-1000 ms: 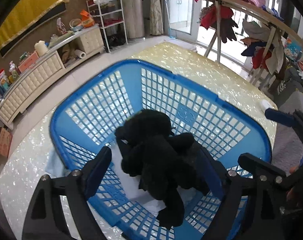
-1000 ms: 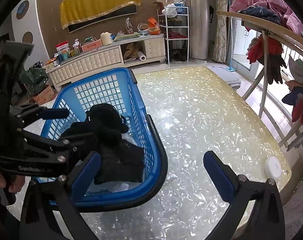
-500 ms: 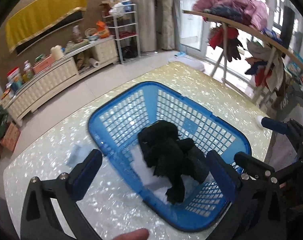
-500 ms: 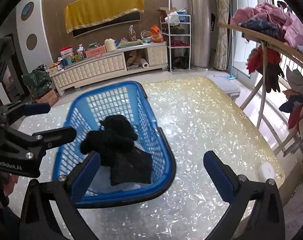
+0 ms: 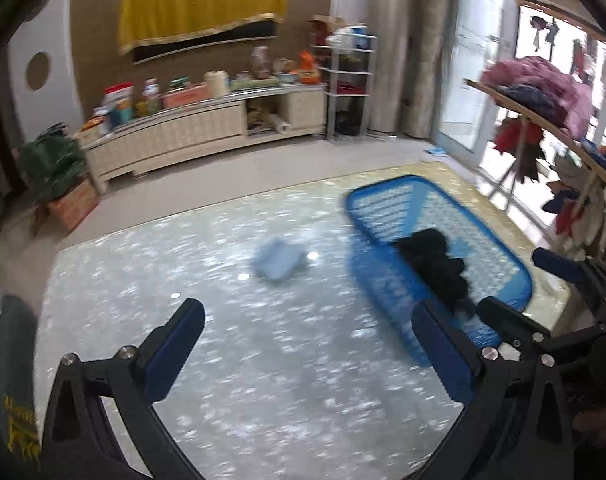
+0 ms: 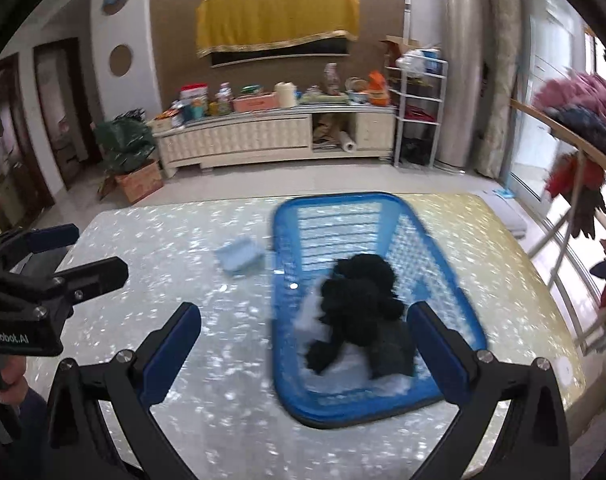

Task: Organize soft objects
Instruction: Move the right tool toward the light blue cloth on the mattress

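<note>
The left hand-held gripper (image 5: pixel 309 354) hangs over bare desk (image 5: pixel 151 272) with its jaws spread wide and nothing between them. Judging by what lies loose, the step in hand is fetching the pale blue folded cloth (image 5: pixel 278 259), which sits alone on the desk just left of the blue basket (image 5: pixel 515 268). To do it well, the gripper should come down over the middle of the cloth, pinch through all the folds so it lifts as one piece, and carry it over the basket's near rim without snagging the lattice.

The right hand-held gripper (image 6: pixel 303 350) also stands wide apart and empty, poised above the basket, where black soft pieces (image 6: pixel 361 304) lie heaped on something white. Nothing blocks the path to the cloth; the basket wall is the only thing close. Off the desk, a clothes rack (image 5: pixel 543 128) crowds the right side.
</note>
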{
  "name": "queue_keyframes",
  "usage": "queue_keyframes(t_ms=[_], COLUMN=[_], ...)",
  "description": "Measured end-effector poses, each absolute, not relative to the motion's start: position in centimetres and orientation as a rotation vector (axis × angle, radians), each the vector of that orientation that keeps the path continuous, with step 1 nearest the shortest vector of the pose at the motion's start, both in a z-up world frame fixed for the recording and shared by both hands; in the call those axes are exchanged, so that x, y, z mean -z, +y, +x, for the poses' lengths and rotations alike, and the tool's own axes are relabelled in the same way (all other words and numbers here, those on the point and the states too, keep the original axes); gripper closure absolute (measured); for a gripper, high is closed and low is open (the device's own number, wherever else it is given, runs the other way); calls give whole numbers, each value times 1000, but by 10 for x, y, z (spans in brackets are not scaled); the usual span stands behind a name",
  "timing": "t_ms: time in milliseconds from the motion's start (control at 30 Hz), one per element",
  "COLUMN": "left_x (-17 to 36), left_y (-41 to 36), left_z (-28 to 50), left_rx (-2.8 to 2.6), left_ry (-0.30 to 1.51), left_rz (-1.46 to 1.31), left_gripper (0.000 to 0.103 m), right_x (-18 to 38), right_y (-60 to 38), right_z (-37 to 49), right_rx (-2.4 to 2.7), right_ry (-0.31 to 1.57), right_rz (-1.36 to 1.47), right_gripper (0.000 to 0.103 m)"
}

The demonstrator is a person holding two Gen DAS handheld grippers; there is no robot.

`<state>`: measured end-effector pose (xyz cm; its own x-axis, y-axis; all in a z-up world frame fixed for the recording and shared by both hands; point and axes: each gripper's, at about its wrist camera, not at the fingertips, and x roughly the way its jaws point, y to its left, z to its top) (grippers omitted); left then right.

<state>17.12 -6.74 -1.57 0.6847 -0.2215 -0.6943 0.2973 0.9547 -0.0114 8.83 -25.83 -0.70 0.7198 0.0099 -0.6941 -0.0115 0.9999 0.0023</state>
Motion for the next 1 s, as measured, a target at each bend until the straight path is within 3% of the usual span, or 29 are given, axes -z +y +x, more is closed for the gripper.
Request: queue_keyframes(t_ms=[333, 1000], left_x=[32, 90], left_y=[18, 79], left_z=[192, 283], left_rx=[163, 118], left_ry=[790, 905], left_rz=[26, 11], left_gripper=[0, 0], right_x=[23, 86], right_y=[-185, -138], right_z=[133, 237], right_rx=[-103, -165], right_ry=[767, 851], right_rz=[-83, -114], right_gripper=[0, 0])
